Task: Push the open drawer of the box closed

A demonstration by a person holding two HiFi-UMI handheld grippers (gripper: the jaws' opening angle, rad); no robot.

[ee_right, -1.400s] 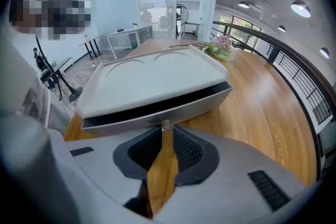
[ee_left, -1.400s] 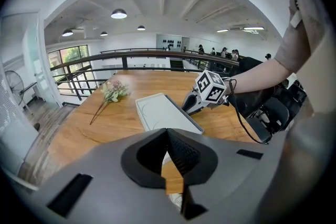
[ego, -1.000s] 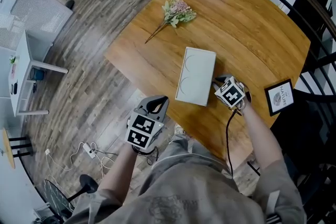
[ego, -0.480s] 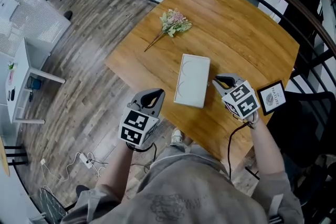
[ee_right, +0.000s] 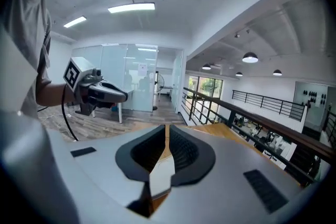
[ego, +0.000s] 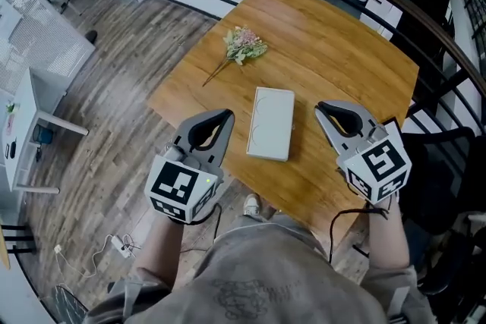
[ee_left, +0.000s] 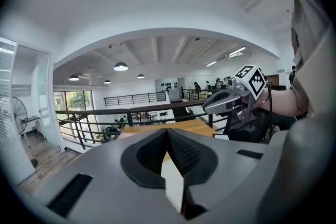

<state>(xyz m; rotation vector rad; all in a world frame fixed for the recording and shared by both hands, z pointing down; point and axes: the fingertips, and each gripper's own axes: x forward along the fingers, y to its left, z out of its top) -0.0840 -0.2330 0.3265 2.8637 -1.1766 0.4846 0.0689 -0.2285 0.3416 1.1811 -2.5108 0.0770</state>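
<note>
white box [ego: 271, 123] lies flat on the wooden table [ego: 334, 49], near the edge closest to the person, long axis running away from the person and leaning slightly to the right at its far end. from above, no drawer can be made out projecting from either short end, so the side on which it stands open cannot be confirmed. left gripper [ego: 229, 114]: held up off the table to the left of the box, jaws together at the tips, nothing between them. right gripper [ego: 320, 106]: held up to the right of the box, jaws closing and all but together, nothing between them. neither tool touches the box. the box sits between the two grippers and below them, and both point forward roughly along its length; they appear about equally near, one to each long side. judgement: a drawer of such a box would likely travel along the long axis, so the push would need a closed jaw tip set against a short end, with the other tool bracing the body. a sprig of dried flowers [ego: 244, 43] lies well apart, further up the table.
</note>
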